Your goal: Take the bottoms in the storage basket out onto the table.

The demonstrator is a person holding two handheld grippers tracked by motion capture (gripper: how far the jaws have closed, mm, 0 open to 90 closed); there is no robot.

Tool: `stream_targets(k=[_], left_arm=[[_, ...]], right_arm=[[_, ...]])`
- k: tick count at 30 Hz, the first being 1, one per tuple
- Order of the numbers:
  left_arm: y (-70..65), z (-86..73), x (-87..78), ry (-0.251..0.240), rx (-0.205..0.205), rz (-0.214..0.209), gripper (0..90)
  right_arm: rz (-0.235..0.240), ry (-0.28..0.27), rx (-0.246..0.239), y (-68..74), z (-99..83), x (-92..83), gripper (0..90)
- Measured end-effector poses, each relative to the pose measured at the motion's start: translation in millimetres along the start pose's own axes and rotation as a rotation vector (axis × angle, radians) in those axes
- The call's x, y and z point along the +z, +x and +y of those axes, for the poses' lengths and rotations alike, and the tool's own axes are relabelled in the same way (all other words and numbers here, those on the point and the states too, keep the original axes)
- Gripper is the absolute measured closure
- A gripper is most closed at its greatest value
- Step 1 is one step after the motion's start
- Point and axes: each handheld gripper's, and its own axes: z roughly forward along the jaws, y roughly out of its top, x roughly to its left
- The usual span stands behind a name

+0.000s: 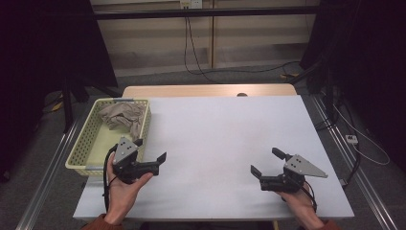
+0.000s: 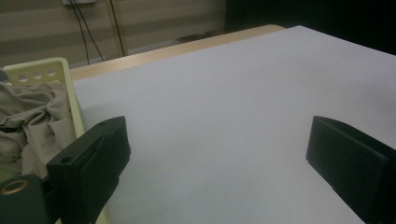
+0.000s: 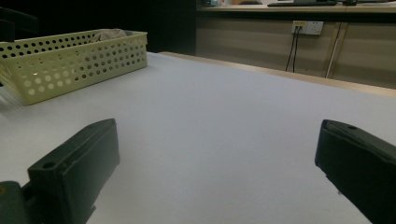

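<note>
Right now both grippers, left (image 1: 152, 149) and right (image 1: 266, 162), rest low with jaws wide apart, holding nothing. A cloth (image 1: 122, 117) sits bunched in the basket (image 1: 81, 148), maybe waiting to be picked.
</note>
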Motion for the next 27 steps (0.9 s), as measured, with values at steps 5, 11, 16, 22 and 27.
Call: stream_targets(k=[5, 11, 16, 22, 27], left_arm=[[5.7, 5.7, 3.6, 0.005, 0.004, -0.002, 5.9], [12.4, 14.2, 5.6, 0.005, 0.010, 0.005, 6.6], [18.2, 20.7, 5.0, 0.003, 0.000, 0.008, 6.1], [28.0, 29.0, 5.4, 0.012, 0.002, 0.023, 4.8], [38.0, 37.3, 4.6, 0.011, -0.014, 0.041, 4.9]], right_arm=[[-0.004, -0.001, 0.007, -2.1, -0.5, 0.9, 0.0], [-0.009, 0.001, 0.013, -2.4, -0.5, 1.7, 0.0], [0.003, 0.008, 0.013, -1.9, -1.0, 1.6, 0.0], [0.004, 0.011, 0.010, -2.7, -1.0, 2.6, 0.0], [0.008, 0.012, 0.010, -1.4, -1.1, 2.4, 0.0]])
